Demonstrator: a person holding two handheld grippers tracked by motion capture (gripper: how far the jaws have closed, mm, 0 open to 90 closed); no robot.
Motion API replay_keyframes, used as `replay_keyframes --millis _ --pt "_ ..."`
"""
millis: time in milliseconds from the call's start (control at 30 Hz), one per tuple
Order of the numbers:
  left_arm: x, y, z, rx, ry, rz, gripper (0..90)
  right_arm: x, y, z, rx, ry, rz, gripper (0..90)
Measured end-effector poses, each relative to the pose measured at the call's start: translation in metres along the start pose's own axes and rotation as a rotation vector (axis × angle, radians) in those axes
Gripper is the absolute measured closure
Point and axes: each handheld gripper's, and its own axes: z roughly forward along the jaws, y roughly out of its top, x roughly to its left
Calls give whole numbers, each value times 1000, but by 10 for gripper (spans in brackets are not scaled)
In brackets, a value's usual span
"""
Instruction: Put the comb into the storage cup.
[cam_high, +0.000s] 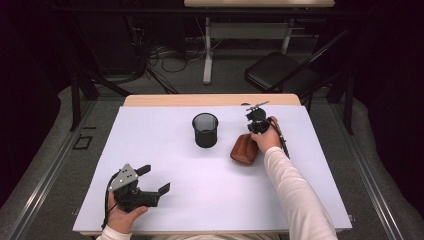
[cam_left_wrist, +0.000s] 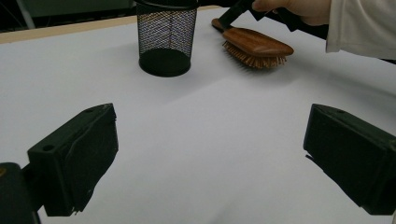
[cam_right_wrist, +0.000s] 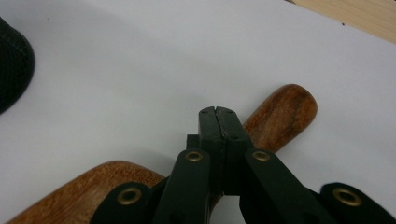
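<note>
Right gripper (cam_right_wrist: 217, 111) closed, over the wooden hairbrush (cam_high: 243, 149) handle; left gripper (cam_high: 152, 181) wide, holding nothing.

Landmark is the black mesh cup (cam_high: 205, 130), upright mid-surface (cam_high: 165, 150). Brush lies just right of it, near but not touching, bristles down. My right jaws are pressed together with no gap, sitting above the handle rather than around it; can't tell if they touch the wood. Left gripper is well apart from the cup, near-left of it, resting low at the surface.

Left gripper (cam_high: 150, 184) sits low in the frame's lower left, jaws spread wide. Right gripper (cam_high: 256, 126), upper right of centre, jaws pinched together, forearm stretched forward.
</note>
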Motion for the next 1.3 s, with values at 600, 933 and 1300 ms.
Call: replay_keyframes --millis 600,933,1300 --pt "1 0 0 4 4 0 32 -12 -7 -14 80 28 -13 900" --pt "0 0 0 4 4 -1 32 -9 -8 -19 102 26 -51 900" --pt "1 -1 0 4 5 -3 32 -20 -14 -20 129 16 -38 900"
